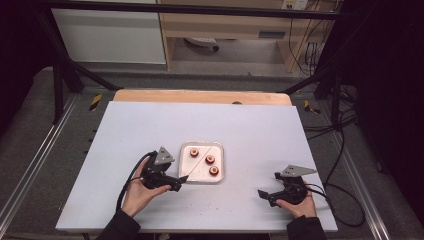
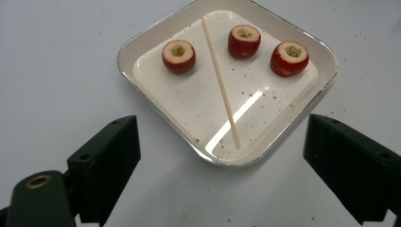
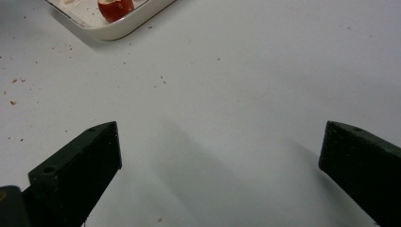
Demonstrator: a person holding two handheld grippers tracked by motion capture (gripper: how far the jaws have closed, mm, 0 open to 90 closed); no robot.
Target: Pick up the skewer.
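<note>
Your left gripper [image 2: 222, 156] is spread wide and holds nothing, its jaws flanking the near corner of the white tray [image 2: 142, 35], where three red cored fruits [image 2: 178, 56] and a wooden stick [image 2: 220, 80] lie. Your right gripper [image 3: 220, 156] gapes wide over bare table [image 3: 246, 71], well apart from the tray.

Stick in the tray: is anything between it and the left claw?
Nothing visible. The stick lies bare in the tray, its near end toward the open left claw; the three fruits sit off to its sides.
</note>
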